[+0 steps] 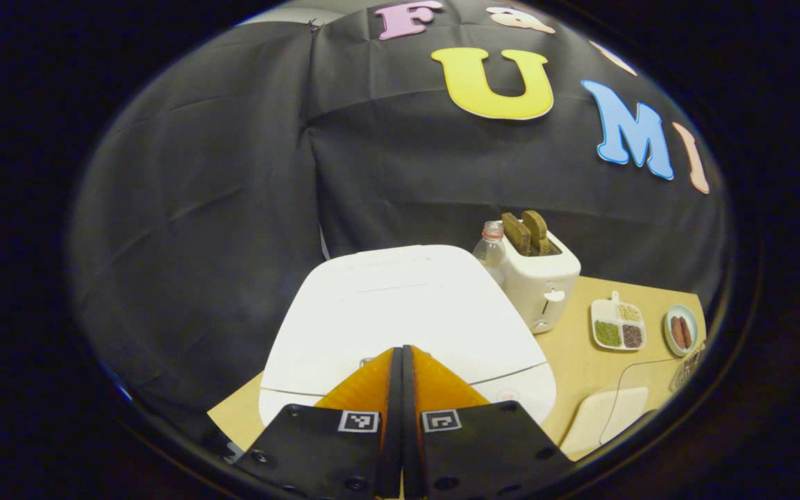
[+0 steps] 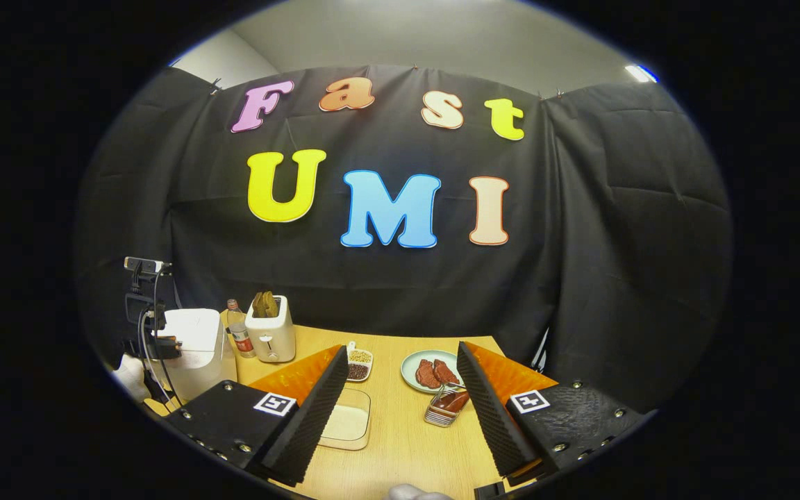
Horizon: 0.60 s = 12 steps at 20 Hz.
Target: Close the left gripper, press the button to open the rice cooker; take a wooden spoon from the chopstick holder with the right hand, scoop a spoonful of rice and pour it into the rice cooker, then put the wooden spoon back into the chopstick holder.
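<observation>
In the left gripper view, the left gripper point(image 1: 403, 355) is seen with its two fingers pressed together, nothing held between them, its tips over the front edge of the white, rounded-square rice cooker point(image 1: 400, 312), whose lid lies closed and flat. At two o'clock from the cooker a white toaster point(image 1: 539, 278) stands upright. In the right gripper view, the right gripper point(image 2: 400, 368) is held wide apart and empty above the wooden table point(image 2: 407, 444); the clear rectangular rice container point(image 2: 348, 420) lies at seven o'clock between the fingers, its long axis running away from the camera.

No readable text or labels
</observation>
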{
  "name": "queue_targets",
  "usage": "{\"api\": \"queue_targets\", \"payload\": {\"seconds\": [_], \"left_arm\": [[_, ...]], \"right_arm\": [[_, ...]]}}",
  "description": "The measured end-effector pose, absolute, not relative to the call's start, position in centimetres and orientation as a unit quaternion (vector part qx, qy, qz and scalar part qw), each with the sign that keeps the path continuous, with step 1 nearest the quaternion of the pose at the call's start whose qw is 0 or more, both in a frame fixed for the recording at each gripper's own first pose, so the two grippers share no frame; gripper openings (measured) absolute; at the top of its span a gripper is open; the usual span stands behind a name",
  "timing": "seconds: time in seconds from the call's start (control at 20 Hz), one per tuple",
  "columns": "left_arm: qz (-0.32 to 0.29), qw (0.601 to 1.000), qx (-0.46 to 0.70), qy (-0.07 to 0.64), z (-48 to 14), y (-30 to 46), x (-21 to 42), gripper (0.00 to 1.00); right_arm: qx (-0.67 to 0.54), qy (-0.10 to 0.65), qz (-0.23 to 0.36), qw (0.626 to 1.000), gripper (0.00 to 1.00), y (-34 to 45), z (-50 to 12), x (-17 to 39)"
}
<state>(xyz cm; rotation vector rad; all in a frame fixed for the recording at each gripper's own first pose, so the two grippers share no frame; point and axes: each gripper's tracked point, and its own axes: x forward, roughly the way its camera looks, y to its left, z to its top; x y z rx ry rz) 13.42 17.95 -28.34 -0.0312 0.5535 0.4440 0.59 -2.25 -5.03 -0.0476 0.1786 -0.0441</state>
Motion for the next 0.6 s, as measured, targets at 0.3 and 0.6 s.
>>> {"api": "queue_targets", "payload": {"seconds": [0.3,0.6], "left_arm": [[0.225,0.973,0.017,0.045,-10.8,17.1,12.8,0.08],[0.148,0.988,-0.014,0.047,-8.1,11.5,10.5,0.09]], "right_arm": [[-0.017,0.078,-0.026,0.996,0.96,-2.6,-4.8,0.3],[-0.001,0.074,-0.036,0.997,0.96,-3.4,-4.9,0.3]]}}
